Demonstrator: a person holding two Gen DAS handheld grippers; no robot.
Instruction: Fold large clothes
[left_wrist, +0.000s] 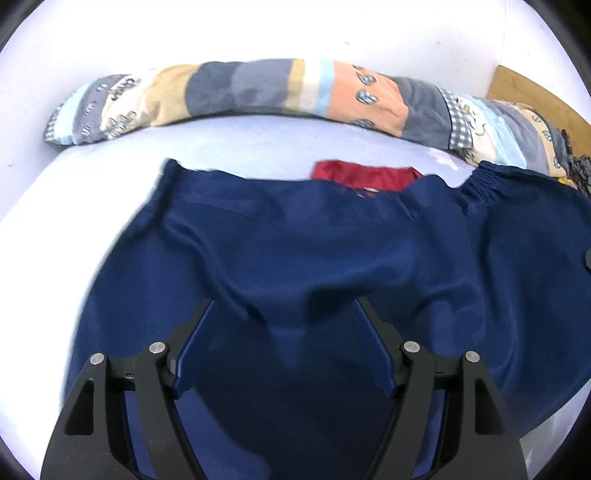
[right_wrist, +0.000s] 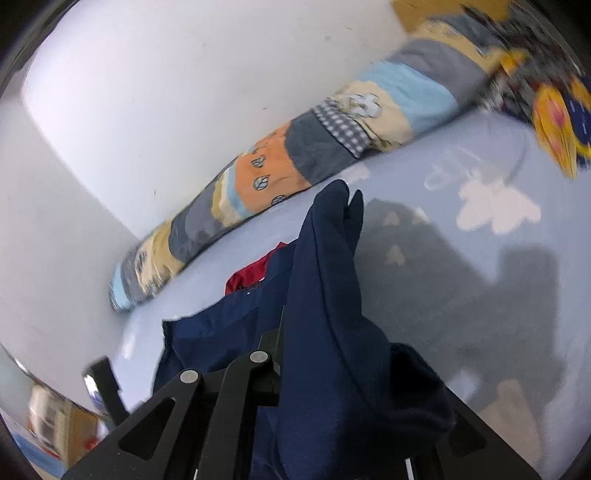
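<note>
Navy garment (left_wrist: 295, 240) beneath spread left fingers (left_wrist: 195, 343); right fingers (right_wrist: 273, 343) pinch its fold.

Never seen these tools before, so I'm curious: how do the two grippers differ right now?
The left gripper has its fingers spread wide above the navy garment, gripping nothing; the right gripper is shut on that garment. The left gripper's fingers are bare, while cloth drapes over the right gripper. Both are black two-finger tools over the bed.

Bright, glaring wall (left_wrist: 258, 29); fisheye-bent edges, motion blur, shadows perhaps from above.
</note>
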